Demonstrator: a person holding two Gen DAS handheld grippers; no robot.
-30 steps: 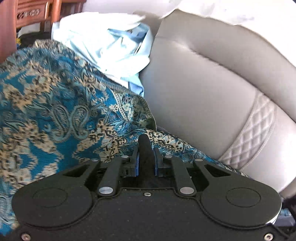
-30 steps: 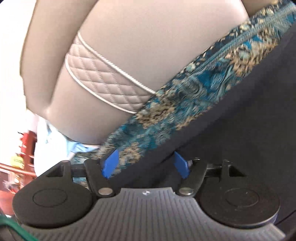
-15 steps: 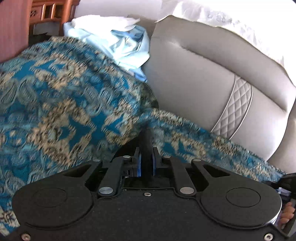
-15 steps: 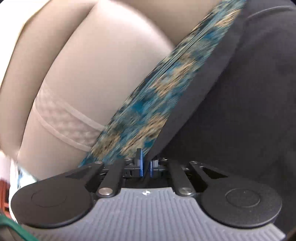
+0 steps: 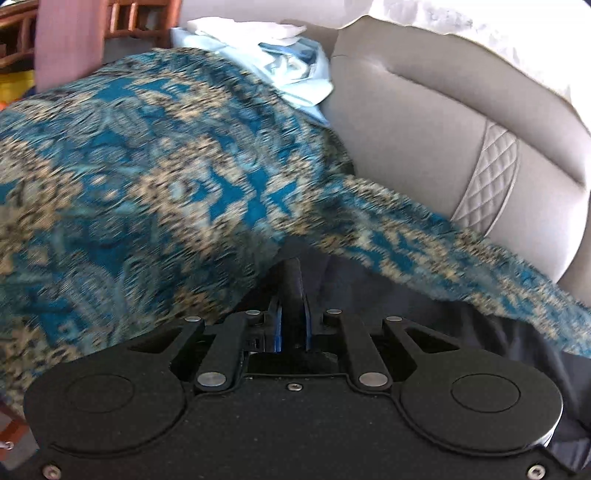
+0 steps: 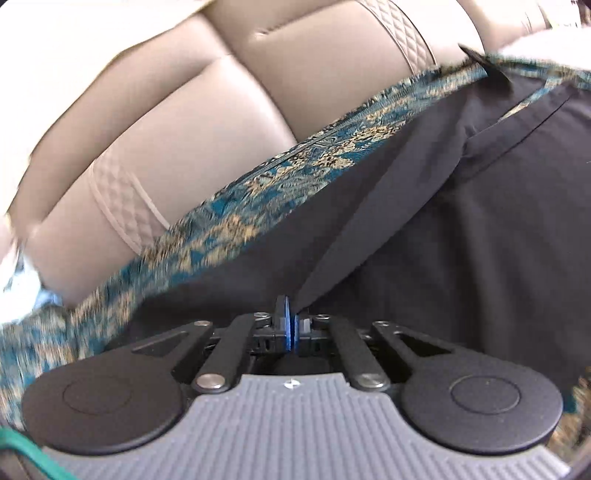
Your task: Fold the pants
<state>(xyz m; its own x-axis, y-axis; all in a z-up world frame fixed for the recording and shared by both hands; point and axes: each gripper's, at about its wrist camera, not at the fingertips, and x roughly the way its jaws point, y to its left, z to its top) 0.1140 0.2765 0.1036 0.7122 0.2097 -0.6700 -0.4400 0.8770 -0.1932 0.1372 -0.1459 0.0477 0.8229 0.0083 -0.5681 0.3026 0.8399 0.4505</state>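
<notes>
The dark navy pants (image 6: 461,229) lie spread over a teal and gold patterned cover (image 6: 229,225) on a sofa seat. My right gripper (image 6: 290,325) is shut on an edge of the pants, and the cloth runs up and to the right from its pads. My left gripper (image 5: 291,321) is shut on a dark fold of the pants (image 5: 424,306), which also shows under the patterned cover (image 5: 147,192) at the lower right.
The beige leather sofa back (image 5: 424,140) rises behind the cover, with a quilted strip (image 5: 487,181). A pile of light blue and white clothes (image 5: 280,55) lies at the far end of the seat. Wooden furniture (image 5: 140,18) stands at the top left.
My right gripper has closed on the pants edge, having been open a second ago, and has pulled back and tilted. My left gripper has stayed shut and swung, bringing more of the sofa back into view.
</notes>
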